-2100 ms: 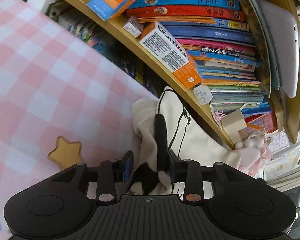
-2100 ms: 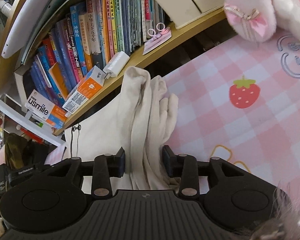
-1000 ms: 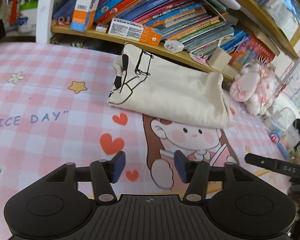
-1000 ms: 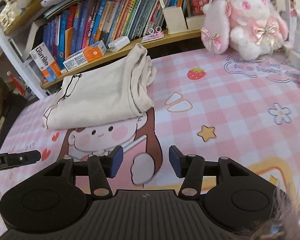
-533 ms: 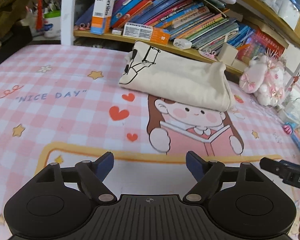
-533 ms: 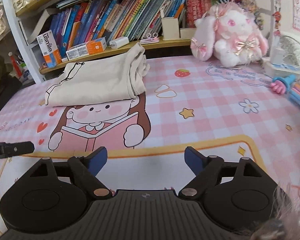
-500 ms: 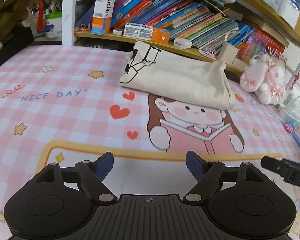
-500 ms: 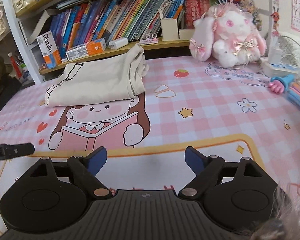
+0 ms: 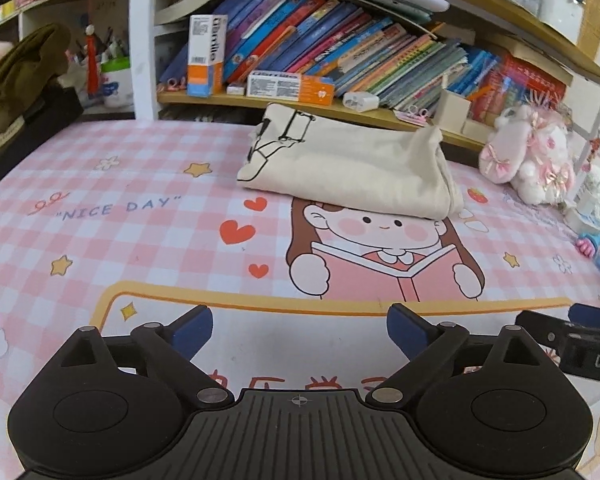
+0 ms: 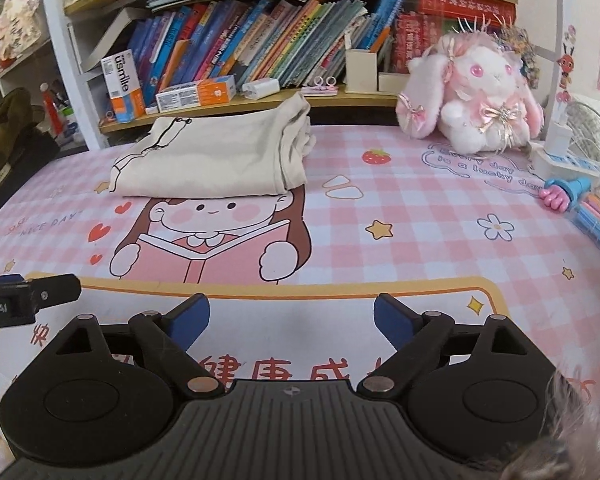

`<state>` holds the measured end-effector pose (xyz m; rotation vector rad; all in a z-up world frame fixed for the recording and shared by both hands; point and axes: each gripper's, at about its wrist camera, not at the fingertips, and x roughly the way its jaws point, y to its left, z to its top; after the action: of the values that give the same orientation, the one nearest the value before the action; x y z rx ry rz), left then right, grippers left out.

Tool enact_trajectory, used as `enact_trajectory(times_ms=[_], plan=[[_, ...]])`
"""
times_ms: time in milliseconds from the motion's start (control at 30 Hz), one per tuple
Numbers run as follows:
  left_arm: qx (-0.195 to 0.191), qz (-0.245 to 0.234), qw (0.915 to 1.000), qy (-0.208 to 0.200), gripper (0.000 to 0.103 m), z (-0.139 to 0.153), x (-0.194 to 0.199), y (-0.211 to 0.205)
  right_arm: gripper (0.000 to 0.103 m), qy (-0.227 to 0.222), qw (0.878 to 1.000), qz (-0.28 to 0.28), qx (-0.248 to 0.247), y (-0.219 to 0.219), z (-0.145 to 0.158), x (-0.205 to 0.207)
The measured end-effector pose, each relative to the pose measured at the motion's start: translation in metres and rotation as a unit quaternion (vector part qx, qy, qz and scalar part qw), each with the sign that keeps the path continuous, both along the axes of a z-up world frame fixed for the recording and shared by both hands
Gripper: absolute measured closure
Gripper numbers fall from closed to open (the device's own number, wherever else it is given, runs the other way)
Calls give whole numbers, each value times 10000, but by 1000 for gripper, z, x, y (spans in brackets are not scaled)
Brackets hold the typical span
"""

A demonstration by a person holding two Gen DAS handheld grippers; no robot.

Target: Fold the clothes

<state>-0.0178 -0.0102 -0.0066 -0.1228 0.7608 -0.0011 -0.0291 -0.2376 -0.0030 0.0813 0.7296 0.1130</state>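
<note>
The cream garment [image 9: 348, 168] lies folded in a compact bundle at the far side of the pink surface [image 9: 100, 240], just before the bookshelf [image 9: 340, 110], so the folding looks finished. The left claw [image 9: 299, 330] and right claw [image 10: 291, 320] have just been opening and stand wide and empty, well apart from the garment.

I count one folded cream garment [image 9: 352, 168] on the counter [image 9: 100, 240] and one pink plush rabbit [image 10: 472, 92]. Two orange-and-white boxes sit on the shelf [image 10: 340, 98]: one upright [image 10: 123, 85], one lying flat [image 10: 196, 94]. I have two tools: left [image 9: 299, 332] and right [image 10: 292, 318].
</note>
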Motion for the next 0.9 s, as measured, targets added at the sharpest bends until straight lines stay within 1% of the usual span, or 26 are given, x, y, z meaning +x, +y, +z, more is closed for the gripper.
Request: enact_trajectory(times_ms=[100,200,367,433,533,900], plan=[[-6,75,10000,3,6,1,0,1,11,-58,10000,51,-27,0,2,-1],[10,86,10000,2,5,2,0,0,10,-72,10000,23,-29,-1,4,-1],[170,77,9998,-27,0,4,-1,-3,8,-89,10000,-20,-25,-3,5,-1],[221,74,9997,-34,0,5,-1,-4,5,-115,9999,-25,-33,-3,6,-1],[250,65,9997,-18,0,5,0,-4,4,-123,9999,-15,-32,-2,6,-1],[259,45,9997,-3,0,4,-1,-1,2,-35,10000,-21,-72,1,4,-1]])
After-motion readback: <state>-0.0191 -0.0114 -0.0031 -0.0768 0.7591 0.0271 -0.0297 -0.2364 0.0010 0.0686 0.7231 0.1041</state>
